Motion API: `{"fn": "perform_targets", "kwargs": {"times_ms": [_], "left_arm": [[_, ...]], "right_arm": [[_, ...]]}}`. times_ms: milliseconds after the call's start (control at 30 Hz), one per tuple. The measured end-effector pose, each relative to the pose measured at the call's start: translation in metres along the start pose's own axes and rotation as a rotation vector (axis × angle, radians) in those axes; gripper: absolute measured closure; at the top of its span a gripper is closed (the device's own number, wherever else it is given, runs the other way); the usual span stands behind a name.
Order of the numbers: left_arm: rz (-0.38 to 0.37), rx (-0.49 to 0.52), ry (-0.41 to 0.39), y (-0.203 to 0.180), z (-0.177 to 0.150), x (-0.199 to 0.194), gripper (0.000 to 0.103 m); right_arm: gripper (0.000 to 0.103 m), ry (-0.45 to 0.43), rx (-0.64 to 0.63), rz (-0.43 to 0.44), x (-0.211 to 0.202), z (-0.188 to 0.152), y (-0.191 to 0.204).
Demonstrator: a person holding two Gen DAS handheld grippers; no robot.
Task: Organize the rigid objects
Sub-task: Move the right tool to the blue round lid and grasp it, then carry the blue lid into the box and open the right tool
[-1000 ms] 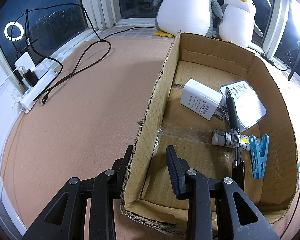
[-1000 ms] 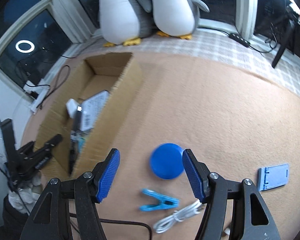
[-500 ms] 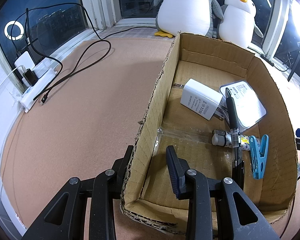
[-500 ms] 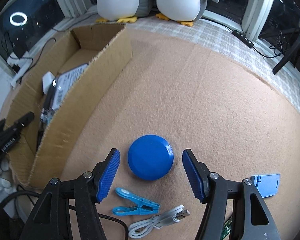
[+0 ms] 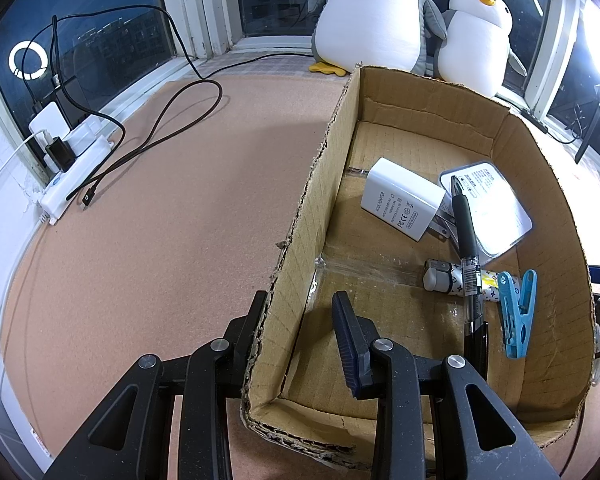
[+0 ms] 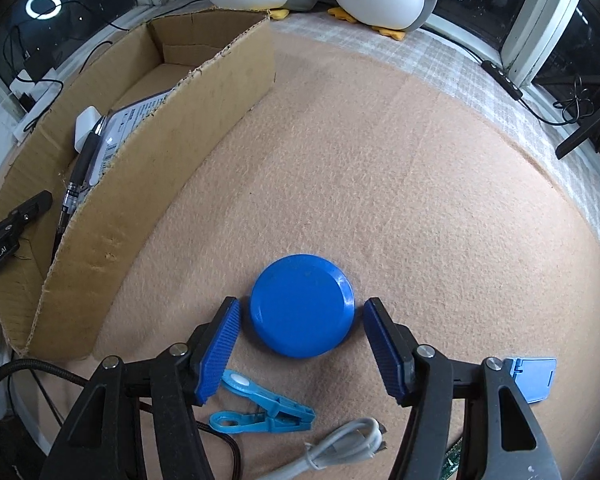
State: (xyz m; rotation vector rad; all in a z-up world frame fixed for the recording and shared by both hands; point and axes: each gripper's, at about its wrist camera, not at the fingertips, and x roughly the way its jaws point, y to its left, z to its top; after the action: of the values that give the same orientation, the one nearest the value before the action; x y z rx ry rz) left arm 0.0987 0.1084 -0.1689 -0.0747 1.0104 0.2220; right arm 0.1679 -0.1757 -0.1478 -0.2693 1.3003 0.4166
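Note:
A round blue lid (image 6: pixel 302 320) lies flat on the tan felt. My right gripper (image 6: pixel 301 305) points down over it, one blue pad on each side. Its jaws are closing, with a small gap left at both pads. The cardboard box (image 6: pixel 172 152) stands to the left. My left gripper (image 5: pixel 299 305) is shut on the box's near side wall (image 5: pixel 316 184). Inside the box lie a white adapter (image 5: pixel 400 204), a black pen (image 5: pixel 466 232), a clear card case (image 5: pixel 496 208), a small patterned tube (image 5: pixel 440 274) and a blue clip (image 5: pixel 516 316).
A blue clothespin (image 6: pixel 260 408), a white cable (image 6: pixel 340 448) and a blue folding stand (image 6: pixel 534 378) lie close by my right gripper. Two plush penguins (image 5: pixel 372 16) sit by the window. A power strip (image 5: pixel 74 164) with a black cable (image 5: pixel 160 128) lies at the far left.
My right gripper has come down and tilted over the blue lid, and its jaws have narrowed around it. The left gripper and the box have not moved.

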Motion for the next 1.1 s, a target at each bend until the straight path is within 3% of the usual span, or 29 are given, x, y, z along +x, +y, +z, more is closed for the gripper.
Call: {"fn": "perform_targets", "kwargs": {"times_ms": [133, 567, 867, 1100], "left_arm": [[0.000, 0.000, 0.000, 0.000, 0.000, 0.000, 0.069], [0.000, 0.001, -0.001, -0.001, 0.000, 0.000, 0.069], [-0.001, 0.000, -0.002, 0.000, 0.000, 0.000, 0.069], [-0.001, 0.000, -0.003, -0.001, 0.000, 0.000, 0.069]], "right_arm": [[0.057, 0.002, 0.001, 0.004, -0.001, 0.001, -0.003], [0.057, -0.028, 0.061, 0.045, -0.007, 0.000, -0.015], [0.057, -0.116, 0.118, 0.079, -0.036, 0.007, -0.023], [0.057, -0.206, 0.077, 0.139, -0.066, 0.024, 0.007]]}}
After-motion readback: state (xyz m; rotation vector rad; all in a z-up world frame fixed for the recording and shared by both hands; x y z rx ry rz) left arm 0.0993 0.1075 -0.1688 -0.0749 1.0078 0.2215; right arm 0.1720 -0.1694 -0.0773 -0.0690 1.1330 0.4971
